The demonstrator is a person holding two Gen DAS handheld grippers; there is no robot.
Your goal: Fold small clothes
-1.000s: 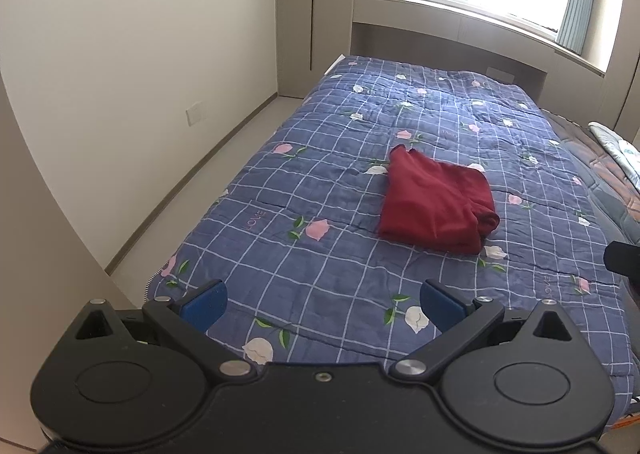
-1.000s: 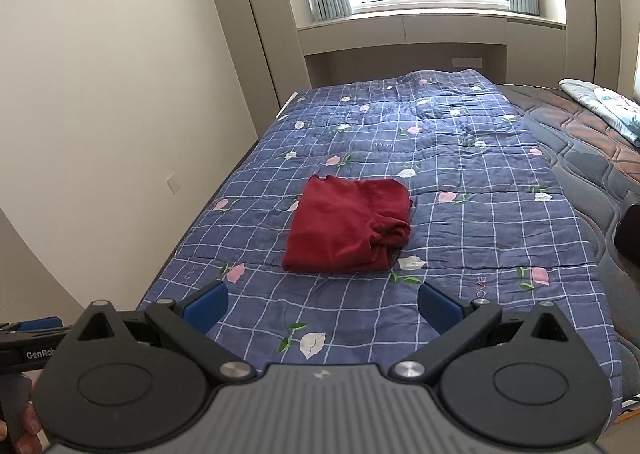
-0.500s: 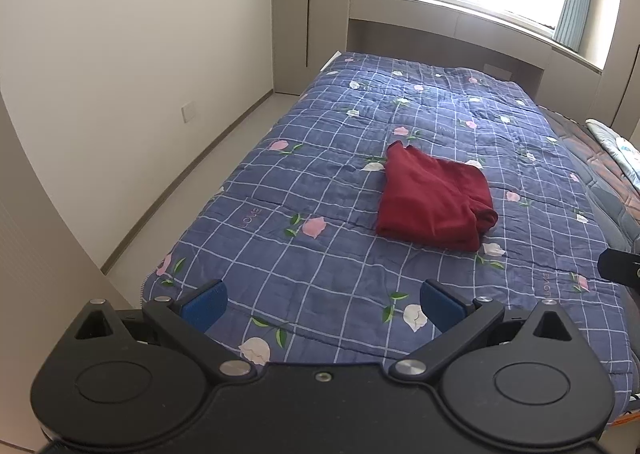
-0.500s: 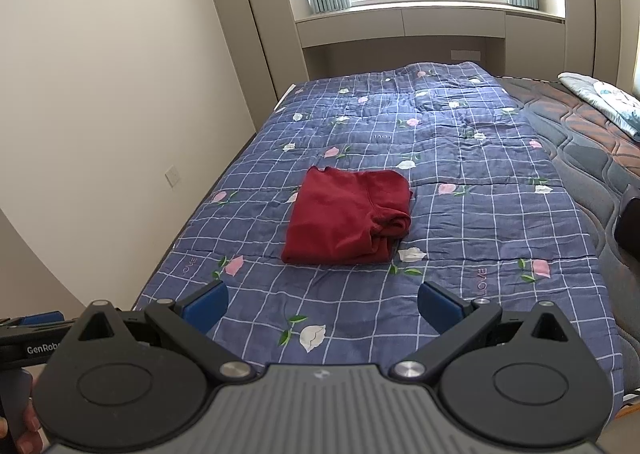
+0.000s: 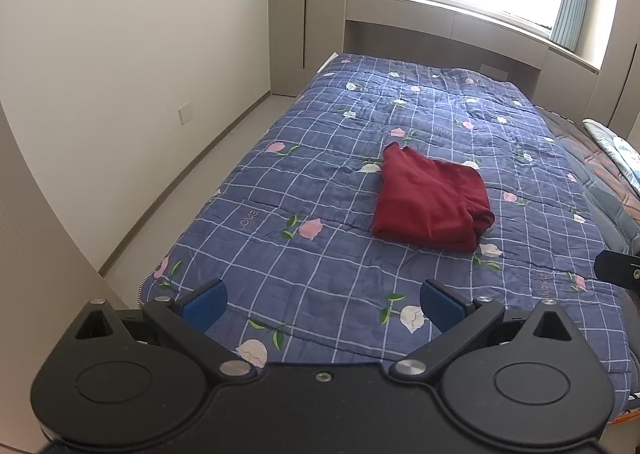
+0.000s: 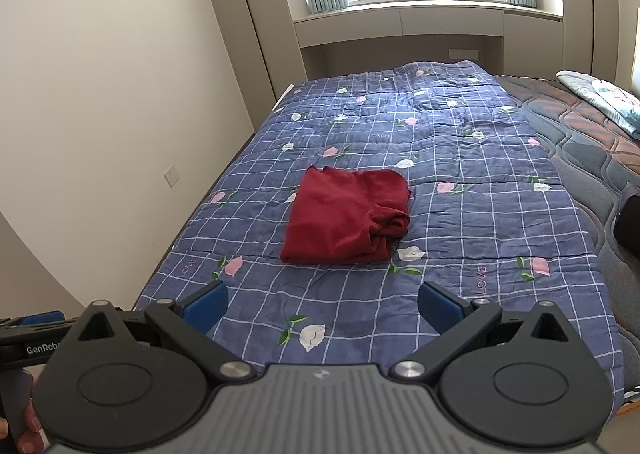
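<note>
On the blue quilt (image 5: pixel 280 254) a folded red garment (image 5: pixel 432 206) is seen, well ahead of left gripper (image 5: pixel 323 300) and right gripper (image 6: pixel 323 300); both jaws spread, nothing held.

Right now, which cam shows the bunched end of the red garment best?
Right wrist view: the red garment lies near centre and its rumpled right end faces the camera. The left wrist view shows the same garment further off-centre and more obliquely, its folds less distinct.

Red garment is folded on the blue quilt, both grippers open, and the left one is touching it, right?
Not touching. In the left wrist view the left gripper hangs open well short of the red garment, over the quilt. The right gripper is open too.
</note>
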